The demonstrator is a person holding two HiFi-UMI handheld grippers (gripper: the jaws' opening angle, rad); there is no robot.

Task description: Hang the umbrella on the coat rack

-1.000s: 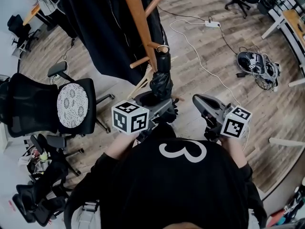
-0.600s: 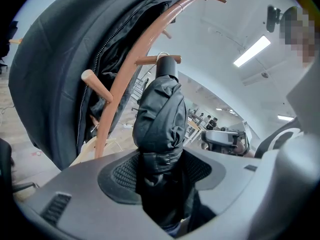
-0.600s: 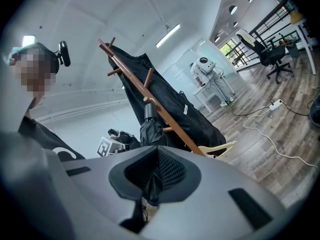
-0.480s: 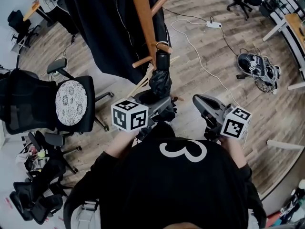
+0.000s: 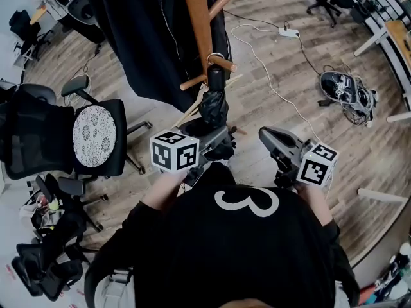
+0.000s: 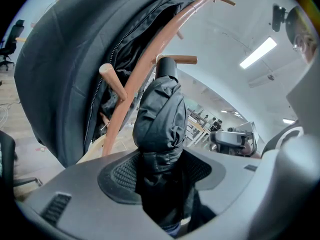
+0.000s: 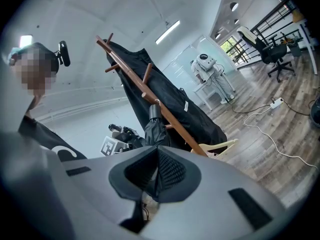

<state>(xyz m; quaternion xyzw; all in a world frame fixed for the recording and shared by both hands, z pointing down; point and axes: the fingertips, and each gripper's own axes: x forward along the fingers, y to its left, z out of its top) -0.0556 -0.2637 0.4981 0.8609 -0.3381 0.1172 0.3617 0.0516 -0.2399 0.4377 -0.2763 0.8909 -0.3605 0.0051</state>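
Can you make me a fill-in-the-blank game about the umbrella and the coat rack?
The left hand-held gripper grips a folded ____ umbrella.
The right hand-held gripper holds ____.
A black coat hangs on the ____ coat rack.
Missing words: black; nothing; wooden.

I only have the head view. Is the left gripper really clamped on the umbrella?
Observer: Yes. In the left gripper view, the left gripper has its jaws closed on the bundled black fabric of the folded umbrella.
Operator: And the right one, is it holding anything?
Observer: No. In the right gripper view, the right gripper has its jaws together with nothing between them.
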